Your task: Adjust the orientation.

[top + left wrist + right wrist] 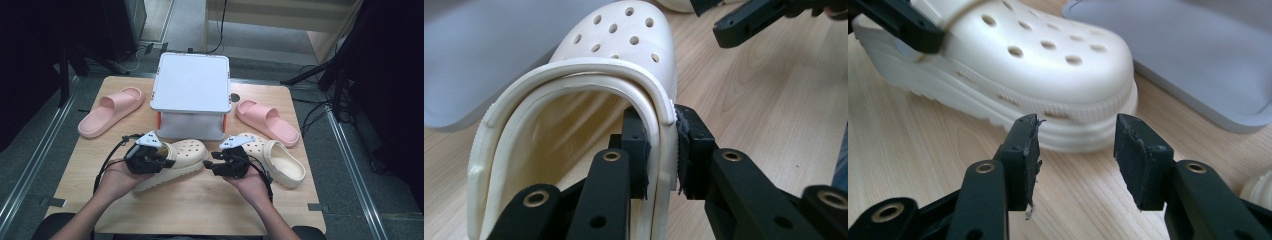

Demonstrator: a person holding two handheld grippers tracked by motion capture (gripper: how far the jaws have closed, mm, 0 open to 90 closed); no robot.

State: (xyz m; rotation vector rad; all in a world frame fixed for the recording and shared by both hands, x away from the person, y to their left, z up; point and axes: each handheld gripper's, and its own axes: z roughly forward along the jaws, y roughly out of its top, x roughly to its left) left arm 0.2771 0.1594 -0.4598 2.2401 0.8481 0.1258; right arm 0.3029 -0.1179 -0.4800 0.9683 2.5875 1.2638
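Your light wooden table (200, 200) carries a grey two-tier shoe rack (190, 82), both shelves bare, so every shoe remains to be placed: two pink foam slides (111, 111) flank it, and a second cream clog (280, 160) lies at the right. The cream perforated foam clog (177, 160) sits just in front of the rack. Your left gripper (663, 150) is clenched on its side wall near the heel; your right gripper (1077, 150) gapes empty near its toe.
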